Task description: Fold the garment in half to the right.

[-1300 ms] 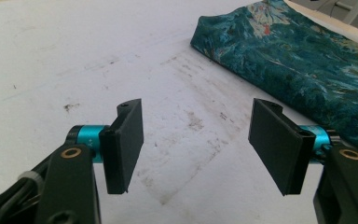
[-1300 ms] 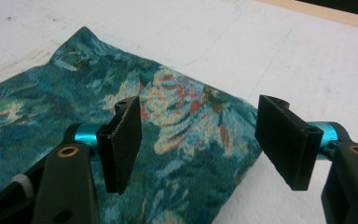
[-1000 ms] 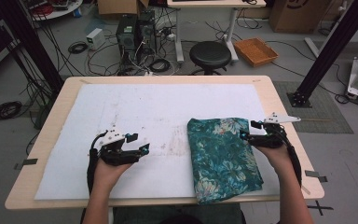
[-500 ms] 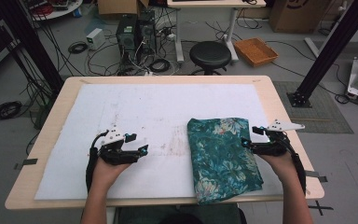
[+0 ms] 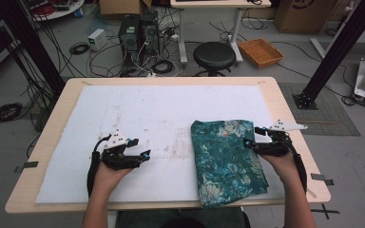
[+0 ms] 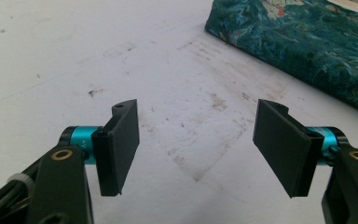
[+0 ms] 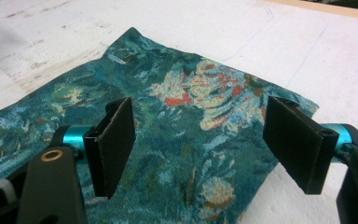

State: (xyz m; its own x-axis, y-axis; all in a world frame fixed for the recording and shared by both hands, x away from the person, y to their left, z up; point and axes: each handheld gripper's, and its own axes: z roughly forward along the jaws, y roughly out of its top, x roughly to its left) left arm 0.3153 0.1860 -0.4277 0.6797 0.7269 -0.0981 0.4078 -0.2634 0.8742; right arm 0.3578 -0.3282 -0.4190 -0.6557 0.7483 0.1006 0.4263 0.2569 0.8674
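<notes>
A folded teal cloth with a flower print (image 5: 225, 159) lies on the right half of the white mat (image 5: 157, 109), reaching the table's front edge. My right gripper (image 5: 251, 144) hovers at the cloth's right edge, pointing left; in the right gripper view it (image 7: 200, 140) stands open above the cloth (image 7: 177, 121), nothing between the pads. My left gripper (image 5: 140, 154) rests on the mat left of the cloth, pointing right. In the left gripper view it (image 6: 196, 140) is open over stained mat, with the cloth (image 6: 303, 42) ahead at upper right.
The wooden table (image 5: 285, 109) shows as a rim around the mat. Behind it on the floor are a black stool (image 5: 214, 54), an orange basket (image 5: 260, 51), computer towers (image 5: 138, 33) and loose cables. A black frame post (image 5: 332, 52) stands at the right.
My right gripper has drawn back toward the front along the cloth's right edge. The left gripper has barely shifted. The cloth lies as before.
</notes>
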